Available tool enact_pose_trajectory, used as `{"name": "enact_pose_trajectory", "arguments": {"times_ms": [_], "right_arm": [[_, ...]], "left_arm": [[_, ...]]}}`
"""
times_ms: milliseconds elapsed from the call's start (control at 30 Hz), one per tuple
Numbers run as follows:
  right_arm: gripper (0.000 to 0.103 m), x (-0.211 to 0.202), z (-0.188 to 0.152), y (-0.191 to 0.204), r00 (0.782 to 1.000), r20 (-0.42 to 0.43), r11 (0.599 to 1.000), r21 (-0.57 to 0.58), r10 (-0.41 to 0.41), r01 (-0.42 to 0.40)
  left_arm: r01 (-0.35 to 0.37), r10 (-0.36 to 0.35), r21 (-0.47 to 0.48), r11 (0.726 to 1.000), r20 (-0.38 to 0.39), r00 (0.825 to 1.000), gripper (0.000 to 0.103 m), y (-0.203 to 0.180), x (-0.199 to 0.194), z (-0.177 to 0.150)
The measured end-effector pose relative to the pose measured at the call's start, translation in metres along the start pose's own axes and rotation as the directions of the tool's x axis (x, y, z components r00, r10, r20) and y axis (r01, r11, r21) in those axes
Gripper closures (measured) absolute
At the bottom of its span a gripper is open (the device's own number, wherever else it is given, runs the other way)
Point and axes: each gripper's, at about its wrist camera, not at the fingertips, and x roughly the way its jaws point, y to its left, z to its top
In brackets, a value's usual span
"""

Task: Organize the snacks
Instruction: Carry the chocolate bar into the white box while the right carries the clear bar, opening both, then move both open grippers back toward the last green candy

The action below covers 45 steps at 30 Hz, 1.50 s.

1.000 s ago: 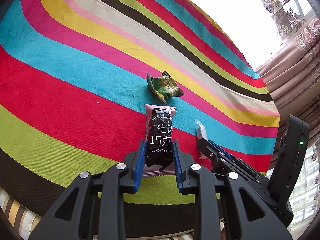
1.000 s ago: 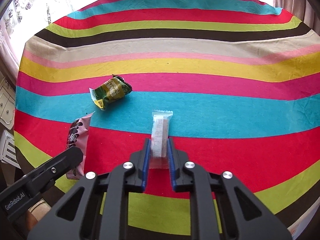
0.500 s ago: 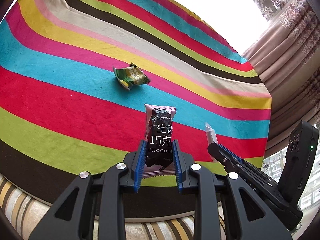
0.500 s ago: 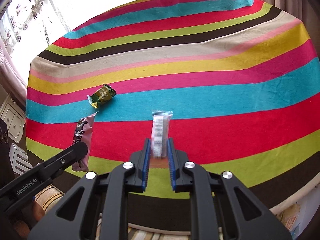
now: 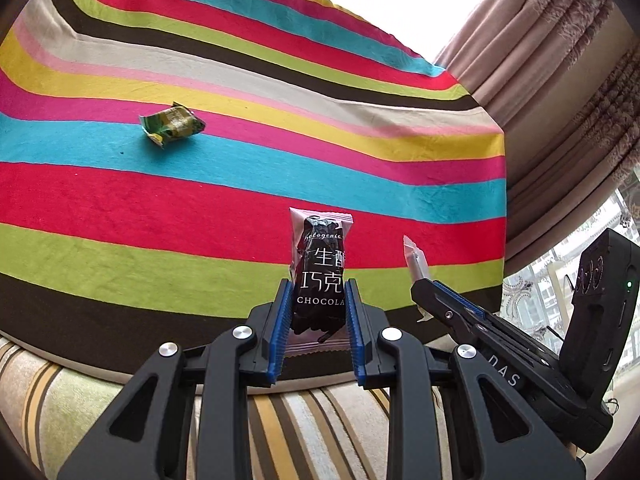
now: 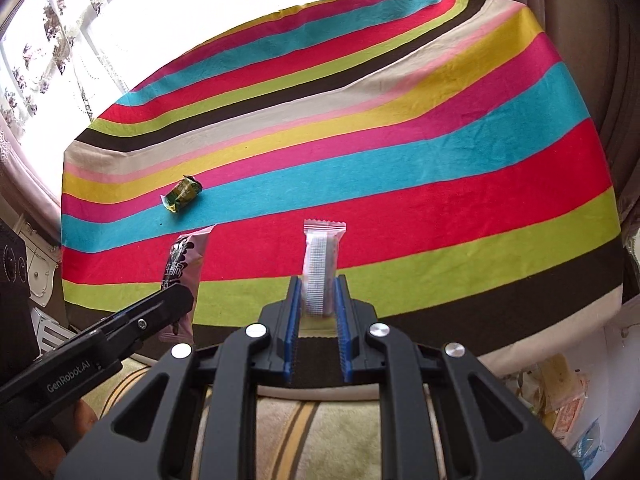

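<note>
My left gripper (image 5: 317,294) is shut on a black and pink chocolate packet (image 5: 320,268), held upright above the near edge of the striped cloth. My right gripper (image 6: 318,292) is shut on a clear wafer packet (image 6: 320,264), also held off the cloth. In the left wrist view the right gripper (image 5: 424,284) shows at the right with the wafer packet (image 5: 414,258) sticking out of it. The right wrist view catches the left gripper (image 6: 176,300) at the lower left with the chocolate packet (image 6: 182,268). A green snack packet (image 5: 172,124) (image 6: 182,194) lies alone on the blue stripe.
The striped cloth (image 5: 280,128) covers a table whose near edge (image 6: 360,344) sits just beyond the fingers. Below it is striped upholstery (image 5: 280,420). Curtains (image 5: 560,60) hang at the right. More wrapped items (image 6: 560,392) lie low at the right edge.
Both grippers have pulled back toward the near edge and risen a little, each keeping its packet. The green packet now looks farther away and further left.
</note>
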Motion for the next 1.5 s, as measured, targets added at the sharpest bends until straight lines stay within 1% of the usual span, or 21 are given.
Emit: {"name": "enact_pose_trajectory", "arguments": {"times_ms": [167,400,533,700,800,933,1033,1267,1300,1367,1400,1433,1467,1500], "right_arm": [[0.086,-0.021,-0.013,-0.030,1.000,0.009,0.999,0.037,-0.014,0.014],[0.086,-0.046,-0.034,-0.078,0.998,0.013,0.994,0.101,-0.054,0.053],[0.086,-0.058,-0.046,-0.108,0.997,0.009,0.986,0.144,-0.081,0.079],[0.086,-0.074,-0.060,-0.139,0.993,0.005,0.976,0.186,-0.116,0.113],[0.086,-0.083,-0.070,-0.156,0.991,0.000,0.969,0.209,-0.135,0.132],[0.086,-0.092,-0.083,-0.178,0.988,-0.007,0.958,0.243,-0.156,0.153],[0.086,-0.098,-0.092,-0.194,0.985,-0.014,0.948,0.269,-0.170,0.167],[0.085,-0.105,-0.107,-0.215,0.980,-0.041,0.933,0.300,-0.196,0.199],[0.085,-0.105,-0.109,-0.216,0.979,-0.045,0.932,0.301,-0.199,0.203],[0.085,-0.105,-0.111,-0.218,0.978,-0.054,0.930,0.304,-0.199,0.206],[0.082,-0.105,-0.113,-0.219,0.978,-0.058,0.930,0.304,-0.200,0.208],[0.073,-0.105,-0.114,-0.219,0.977,-0.063,0.929,0.303,-0.201,0.211],[0.067,-0.105,-0.114,-0.218,0.977,-0.065,0.929,0.302,-0.204,0.215],[0.056,-0.105,-0.113,-0.216,0.976,-0.064,0.929,0.300,-0.207,0.217]], "left_arm": [[0.034,-0.031,0.072,0.997,-0.039,0.999,0.080,-0.034,0.007,-0.014],[0.078,-0.064,0.157,0.984,-0.092,0.994,0.080,-0.073,0.014,-0.035],[0.104,-0.081,0.183,0.978,-0.128,0.988,0.080,-0.089,0.018,-0.045],[0.145,-0.105,0.217,0.965,-0.186,0.977,0.080,-0.108,0.023,-0.059],[0.181,-0.122,0.230,0.956,-0.246,0.961,0.080,-0.120,0.028,-0.070],[0.230,-0.136,0.260,0.938,-0.334,0.933,0.080,-0.140,0.036,-0.090],[0.264,-0.135,0.304,0.915,-0.387,0.912,0.080,-0.155,0.039,-0.104],[0.345,-0.141,0.380,0.858,-0.471,0.871,0.079,-0.184,0.044,-0.129],[0.355,-0.143,0.386,0.851,-0.481,0.865,0.079,-0.186,0.045,-0.131],[0.375,-0.143,0.396,0.838,-0.503,0.853,0.074,-0.190,0.046,-0.136],[0.382,-0.144,0.398,0.834,-0.511,0.847,0.073,-0.190,0.047,-0.137],[0.384,-0.145,0.397,0.833,-0.513,0.846,0.068,-0.190,0.047,-0.137],[0.386,-0.151,0.393,0.834,-0.511,0.846,0.063,-0.191,0.045,-0.137],[0.390,-0.158,0.386,0.836,-0.511,0.845,0.062,-0.191,0.046,-0.135]]}}
